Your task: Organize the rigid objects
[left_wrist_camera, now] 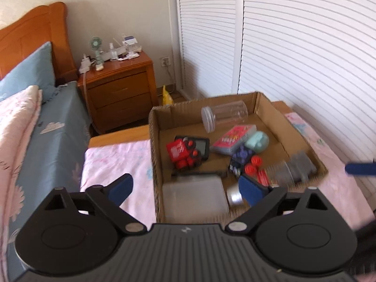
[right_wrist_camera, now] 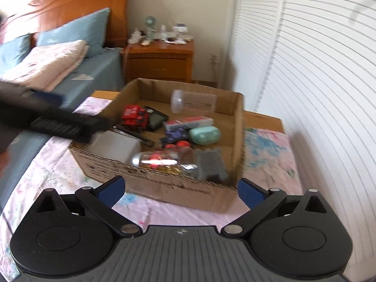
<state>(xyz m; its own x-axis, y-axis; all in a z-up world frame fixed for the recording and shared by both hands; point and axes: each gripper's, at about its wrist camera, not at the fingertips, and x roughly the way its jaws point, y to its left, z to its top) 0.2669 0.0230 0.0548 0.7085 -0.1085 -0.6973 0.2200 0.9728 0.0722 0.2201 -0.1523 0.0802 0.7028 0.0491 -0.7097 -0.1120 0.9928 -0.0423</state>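
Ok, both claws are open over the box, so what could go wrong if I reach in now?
The clear plastic jar lies on its side at the back of the cardboard box; a nudge could roll it. Items crowd the near corner: the glass jar lies against the grey block, so closing there may catch both. The left claw and right claw are close enough to collide.

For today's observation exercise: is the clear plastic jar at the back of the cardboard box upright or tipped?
Tipped. The clear plastic jar lies on its side in the cardboard box, lid facing sideways.
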